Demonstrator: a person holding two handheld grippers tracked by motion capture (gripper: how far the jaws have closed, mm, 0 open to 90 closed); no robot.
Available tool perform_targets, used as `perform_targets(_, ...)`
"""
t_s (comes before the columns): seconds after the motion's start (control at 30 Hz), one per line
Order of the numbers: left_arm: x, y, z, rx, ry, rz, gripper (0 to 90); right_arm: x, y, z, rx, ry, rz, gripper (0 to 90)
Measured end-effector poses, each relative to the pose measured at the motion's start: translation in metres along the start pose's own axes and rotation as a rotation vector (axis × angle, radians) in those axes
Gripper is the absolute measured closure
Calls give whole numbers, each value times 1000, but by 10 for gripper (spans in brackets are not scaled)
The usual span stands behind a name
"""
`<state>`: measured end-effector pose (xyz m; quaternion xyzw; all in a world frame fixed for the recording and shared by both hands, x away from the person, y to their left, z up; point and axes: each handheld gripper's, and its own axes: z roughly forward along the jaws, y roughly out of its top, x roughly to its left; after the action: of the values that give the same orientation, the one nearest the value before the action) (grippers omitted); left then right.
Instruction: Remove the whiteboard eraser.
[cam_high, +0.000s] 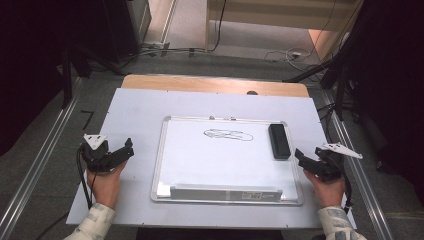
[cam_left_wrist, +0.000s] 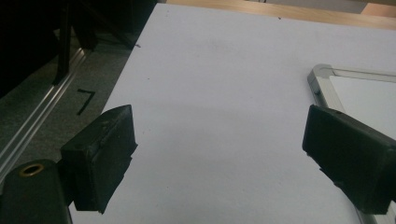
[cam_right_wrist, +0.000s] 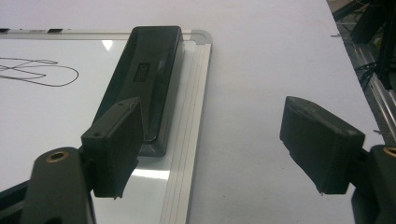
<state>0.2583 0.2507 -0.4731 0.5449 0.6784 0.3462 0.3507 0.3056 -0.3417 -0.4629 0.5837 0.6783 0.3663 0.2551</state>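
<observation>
**Eraser on whiteboard, both grippers wide**

High view: black eraser (cam_high: 279, 141) lying at whiteboard (cam_high: 227, 159) right edge; left gripper (cam_high: 125, 149) left of whiteboard, right gripper (cam_high: 299, 155) just right.

Left gripper view: jaws apart, empty.

Right gripper view: jaws apart, empty, near eraser (cam_right_wrist: 145, 74).

black eraser (cam_high: 279, 141): oblong block, lying flat at right of centre in the high view, long axis running up-frame, on the whiteboard's (cam_high: 200, 160) right edge. whiteboard: silver-framed, flat at frame centre, black scribble (cam_high: 228, 134) in its upper half.
</observation>
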Motion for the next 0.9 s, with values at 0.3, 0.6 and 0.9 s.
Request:
perform_targets(0.3, 0, 0, 0, -2, 2, 3, 101, 8, 5, 5, -1, 26, 25, 183)
perform_targets(0.6, -1, -1, 0, -3, 1, 4, 101, 34, 21, 25, 3, 16, -12, 188)
perform_targets(0.9, 0, -1, 1, 3, -3, 6, 101, 47, 38, 51, 2, -3, -22, 249)
